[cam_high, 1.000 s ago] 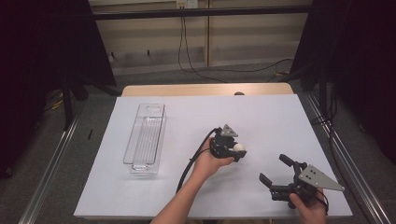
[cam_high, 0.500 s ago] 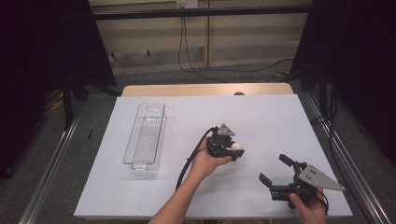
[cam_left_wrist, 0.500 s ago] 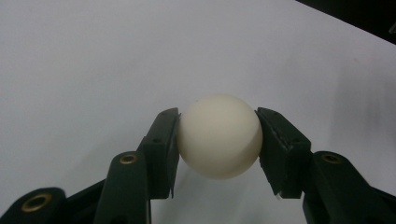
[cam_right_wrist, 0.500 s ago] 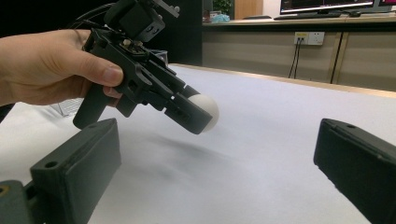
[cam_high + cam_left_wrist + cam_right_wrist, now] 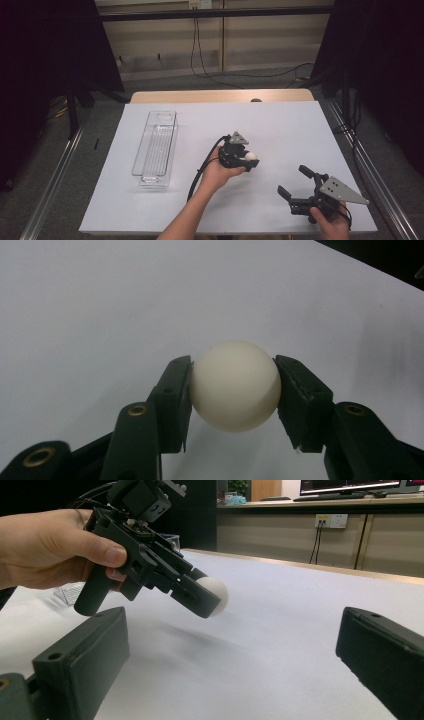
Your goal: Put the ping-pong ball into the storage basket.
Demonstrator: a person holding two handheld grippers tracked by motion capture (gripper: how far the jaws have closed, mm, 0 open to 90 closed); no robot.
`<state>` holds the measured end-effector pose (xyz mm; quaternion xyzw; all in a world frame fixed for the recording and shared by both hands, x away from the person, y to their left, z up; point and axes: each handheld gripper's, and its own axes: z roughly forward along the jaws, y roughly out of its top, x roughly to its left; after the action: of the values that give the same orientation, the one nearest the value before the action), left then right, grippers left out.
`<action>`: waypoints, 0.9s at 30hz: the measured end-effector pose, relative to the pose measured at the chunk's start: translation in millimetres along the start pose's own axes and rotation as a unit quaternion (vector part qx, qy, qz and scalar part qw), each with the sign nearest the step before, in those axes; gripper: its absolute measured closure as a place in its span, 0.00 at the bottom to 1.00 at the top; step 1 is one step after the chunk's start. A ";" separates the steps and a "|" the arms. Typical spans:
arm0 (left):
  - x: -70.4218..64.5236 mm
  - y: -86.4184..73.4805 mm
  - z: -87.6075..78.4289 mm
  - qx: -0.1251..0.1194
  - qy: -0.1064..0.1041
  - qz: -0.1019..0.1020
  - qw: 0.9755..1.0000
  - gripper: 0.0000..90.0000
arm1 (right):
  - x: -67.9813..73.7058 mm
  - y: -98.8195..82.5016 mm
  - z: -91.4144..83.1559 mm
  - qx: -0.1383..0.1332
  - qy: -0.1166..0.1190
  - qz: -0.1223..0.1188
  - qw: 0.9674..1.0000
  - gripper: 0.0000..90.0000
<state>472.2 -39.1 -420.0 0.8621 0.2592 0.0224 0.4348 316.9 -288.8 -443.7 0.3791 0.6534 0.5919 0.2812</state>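
I have the white ball [image 5: 234, 386] pinched between the jaws of my left gripper [image 5: 248, 161], lifted just above the white table [image 5: 280, 125]. The clear plastic bin [image 5: 155, 147] lies well to its left, long axis running away from me, nothing inside. My right gripper [image 5: 296, 183] waits spread wide, holding nothing.

Ball's [image 5: 235, 386] flanks covered by black pads [image 5: 175, 405]; underside unseen; tray [image 5: 67, 594] mostly blocked behind left gripper [image 5: 202, 596]; forearm cropped at bottom edge.
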 end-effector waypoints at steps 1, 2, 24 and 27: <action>0.4 0.1 -0.4 -0.001 0.001 -0.001 1.000 0.57 | 0.1 0.1 0.1 -0.001 0.000 0.001 1.000 0.00; 0.3 0.3 -0.9 -0.001 0.002 -0.003 1.000 0.57 | 0.0 0.1 0.0 -0.001 0.000 0.002 1.000 0.00; 7.4 -3.2 -12.5 -0.007 0.010 -0.016 1.000 0.57 | -1.3 -0.4 0.3 0.000 -0.002 0.004 1.000 0.00; 9.5 -3.7 -13.6 -0.010 0.009 -0.013 1.000 0.57 | -1.0 -0.6 0.5 0.001 -0.001 0.004 1.000 0.00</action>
<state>475.3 -22.9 -416.1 0.8542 0.2741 0.0268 0.4411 317.7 -289.4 -444.5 0.3829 0.6518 0.5921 0.2793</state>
